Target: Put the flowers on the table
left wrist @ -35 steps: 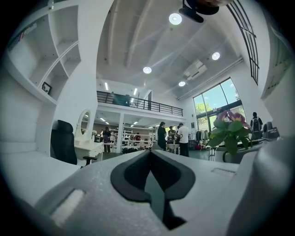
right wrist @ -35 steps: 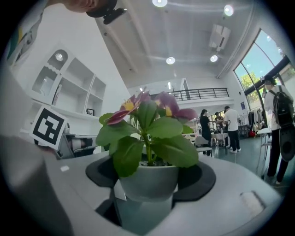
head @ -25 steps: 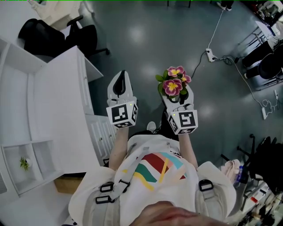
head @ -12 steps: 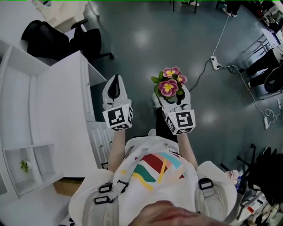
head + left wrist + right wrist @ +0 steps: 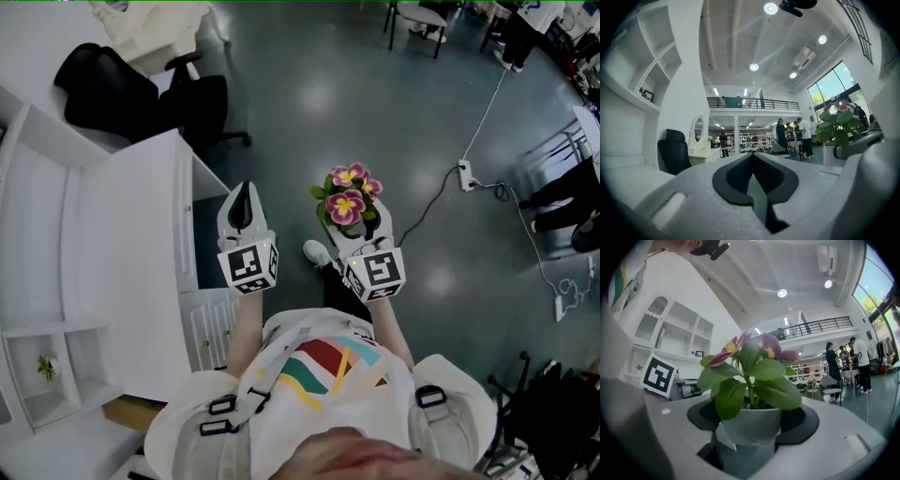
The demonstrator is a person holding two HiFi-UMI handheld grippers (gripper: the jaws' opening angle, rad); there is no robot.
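**Potted flowers held in the right gripper – not yet on the table**

The flowers (image 5: 749,363) – pink and yellow blooms over broad green leaves – are planted in a grey pot (image 5: 751,426). The pot is clamped upright between the jaws of the right gripper (image 5: 349,223), which are closed against its sides. In the head view the flowers (image 5: 346,199) are seen above the grey floor (image 5: 309,94), in front of the person's torso (image 5: 319,375).

The left gripper (image 5: 242,199) is held level with the right one, just beside it. Its jaws are brought together and nothing is held between them. Its marker cube (image 5: 658,376) is visible at the left of the right gripper view, and the flowers (image 5: 836,129) appear at the right edge of the left gripper view.

The white table (image 5: 127,253) lies to the person's left, apart from the flowers. A black chair (image 5: 103,89) stands beyond it. A small green item (image 5: 45,367), possibly a plant, is seen in a shelf compartment at lower left.
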